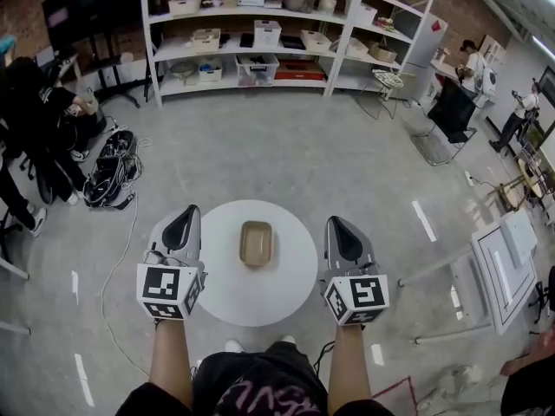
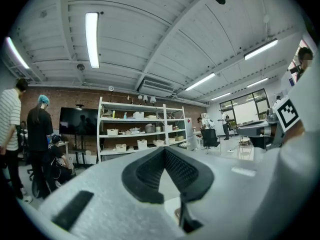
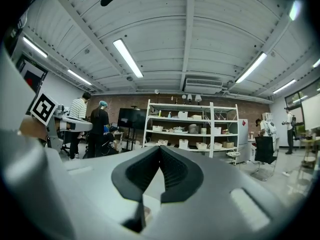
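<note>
From the head view, a round white table (image 1: 290, 280) stands just in front of me, with a shallow tan tray (image 1: 256, 243) near its middle. My left gripper (image 1: 185, 213) hovers over the table's left edge, its jaws shut with nothing between them. My right gripper (image 1: 336, 222) hovers over the right edge, also shut and empty. Both point forward, the tray between them. In the left gripper view the dark pads (image 2: 150, 171) meet at the left gripper's tip (image 2: 164, 150). The right gripper's tip (image 3: 160, 148) looks the same in the right gripper view.
White shelving (image 1: 260, 33) with bins lines the far brick wall. A heap of cables (image 1: 111, 176) lies on the floor at left, near a seated person (image 1: 39, 111). A black chair (image 1: 449, 115) and standing people are at back right. A white machine (image 1: 503, 267) stands at right.
</note>
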Motion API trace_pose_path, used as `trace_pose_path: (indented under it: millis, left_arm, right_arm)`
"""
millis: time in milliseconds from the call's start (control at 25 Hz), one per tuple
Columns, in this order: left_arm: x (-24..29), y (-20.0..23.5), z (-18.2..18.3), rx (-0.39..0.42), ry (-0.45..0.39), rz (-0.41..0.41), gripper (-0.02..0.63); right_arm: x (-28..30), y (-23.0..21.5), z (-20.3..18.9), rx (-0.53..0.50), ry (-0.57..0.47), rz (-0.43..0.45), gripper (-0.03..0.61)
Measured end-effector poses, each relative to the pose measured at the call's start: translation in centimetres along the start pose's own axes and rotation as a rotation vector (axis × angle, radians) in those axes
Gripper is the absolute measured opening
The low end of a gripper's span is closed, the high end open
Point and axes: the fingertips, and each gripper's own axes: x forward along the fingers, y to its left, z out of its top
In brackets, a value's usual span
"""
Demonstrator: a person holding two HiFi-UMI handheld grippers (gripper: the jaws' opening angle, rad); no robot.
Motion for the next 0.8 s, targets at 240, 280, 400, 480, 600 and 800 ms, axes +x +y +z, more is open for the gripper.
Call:
trace_pose_path:
  millis: [240,280,400,480,600,800]
  left_arm:
    - [0.3,0.2,-1.4,-0.004,0.027,-0.017,-0.003]
    - [0.5,0.0,-1.7,-0.003,0.033,-0.021,-0.003]
    - [1.4,-0.5,-2.4,-0.002,0.053,-0.027,-0.003]
    - [2.3,-1.0,-2.8,-0.004,0.064,-0.027,-0.003]
    - [3.9,-2.0,-3.0,0.019,0.073,-0.048,-0.003]
    - [7.3,-3.5,-3.6,0.048,0.107,-0.044,-0.003]
  right_arm:
    - [0.5,0.8,-0.9,-0.015,0.025,0.002,0.002]
    - [0.5,0.7,-1.0,-0.019,0.025,0.002,0.002]
    - [0.9,-0.2,-1.7,-0.020,0.033,0.004,0.002]
    - [1.2,-1.1,-2.2,-0.007,0.039,0.003,0.002]
    - [2.1,-3.0,-2.8,0.018,0.038,-0.007,0.002]
    - [4.2,-6.1,-4.1,0.044,0.049,0.009,0.002]
